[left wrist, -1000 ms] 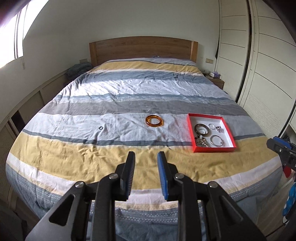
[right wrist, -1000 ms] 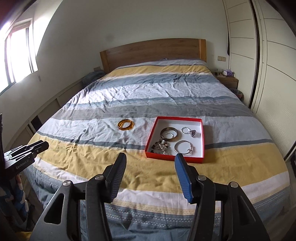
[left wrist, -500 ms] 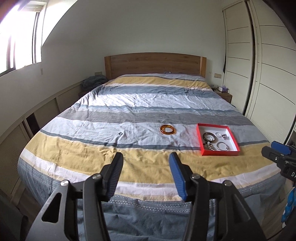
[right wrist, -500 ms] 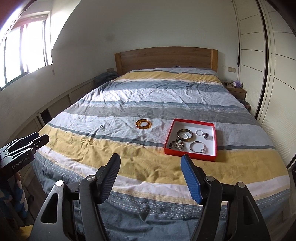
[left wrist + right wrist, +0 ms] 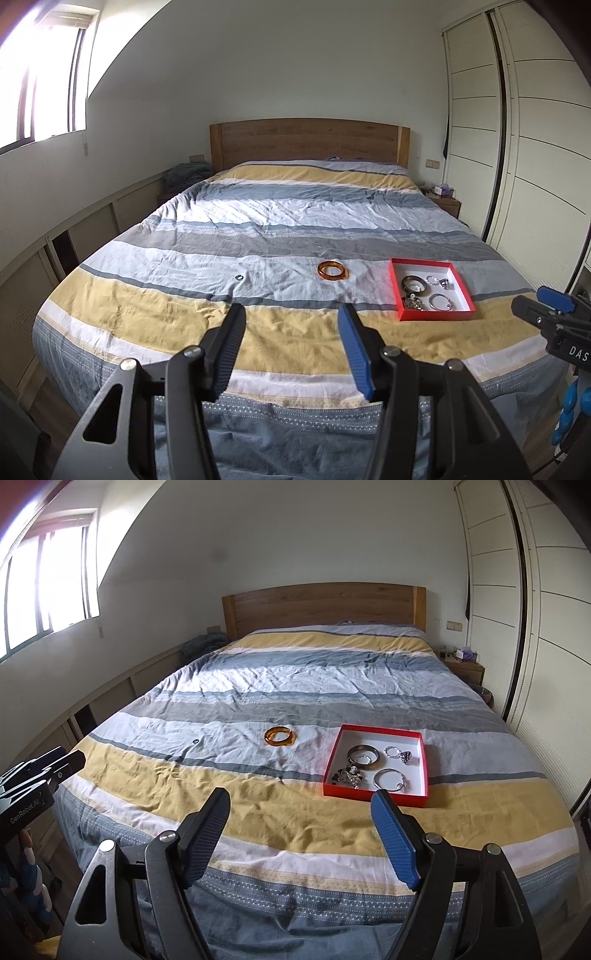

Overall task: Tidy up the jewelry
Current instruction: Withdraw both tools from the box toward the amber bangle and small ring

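Hovering off the bed's [image 5: 258,812] foot edge, my left gripper [image 5: 291,350] gapes empty, right gripper [image 5: 301,834] opening on nothing; the tiny ring [image 5: 239,277] could sink into quilt folds when pinched.

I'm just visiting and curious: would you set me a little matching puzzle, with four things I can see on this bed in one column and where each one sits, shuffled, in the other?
Things:
1. amber bangle
2. small dark ring
3. red tray
4. silver hoop bracelet

Places:
A. lying inside the tray, at its near side
B. on the bedspread, right of the amber bangle
C. on the bedspread, between the small dark ring and the red tray
D. alone on the bedspread, farthest left of the four

Pairs: 1-C, 2-D, 3-B, 4-A
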Demonstrator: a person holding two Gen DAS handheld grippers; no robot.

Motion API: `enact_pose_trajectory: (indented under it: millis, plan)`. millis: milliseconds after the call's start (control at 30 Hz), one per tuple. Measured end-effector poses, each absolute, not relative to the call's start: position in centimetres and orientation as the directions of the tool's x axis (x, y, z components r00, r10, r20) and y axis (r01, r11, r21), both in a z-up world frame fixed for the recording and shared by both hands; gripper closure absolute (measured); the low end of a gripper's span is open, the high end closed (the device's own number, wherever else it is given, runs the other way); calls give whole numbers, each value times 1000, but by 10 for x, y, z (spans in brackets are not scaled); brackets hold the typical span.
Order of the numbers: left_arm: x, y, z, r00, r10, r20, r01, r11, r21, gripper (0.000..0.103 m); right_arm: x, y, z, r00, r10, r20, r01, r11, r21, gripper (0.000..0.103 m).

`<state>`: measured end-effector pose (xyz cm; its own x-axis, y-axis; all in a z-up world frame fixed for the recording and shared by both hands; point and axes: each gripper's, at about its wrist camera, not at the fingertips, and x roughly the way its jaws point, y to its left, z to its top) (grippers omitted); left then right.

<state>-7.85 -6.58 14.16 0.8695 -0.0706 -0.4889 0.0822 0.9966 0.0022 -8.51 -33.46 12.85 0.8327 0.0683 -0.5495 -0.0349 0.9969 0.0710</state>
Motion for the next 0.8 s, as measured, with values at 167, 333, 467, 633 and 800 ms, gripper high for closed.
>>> enact_pose_trajectory:
  millis: [167,333,467,633,800]
  plan:
    - [-71,-64,137,861,-83,-502,89,996,-11,53,-76,-334,123,821,59,-568,-19,997,76,23]
    - [-60,-59,127,847,-93,-524,89,995,-32,53,-66,-328,114,800,59,-597,-20,997,72,23]
    - [-48,-53,116,831,-99,-548,83,995,-53,53,-55,-322,105,776,64,-628,-29,997,66,23]
    - [-20,-35,92,790,-83,-608,45,996,-78,53,-30,-311,90,738,79,-671,-54,997,58,23]
    - [24,-6,63,741,-54,-669,-17,995,-99,53,14,-299,73,693,99,-714,-93,995,48,23]
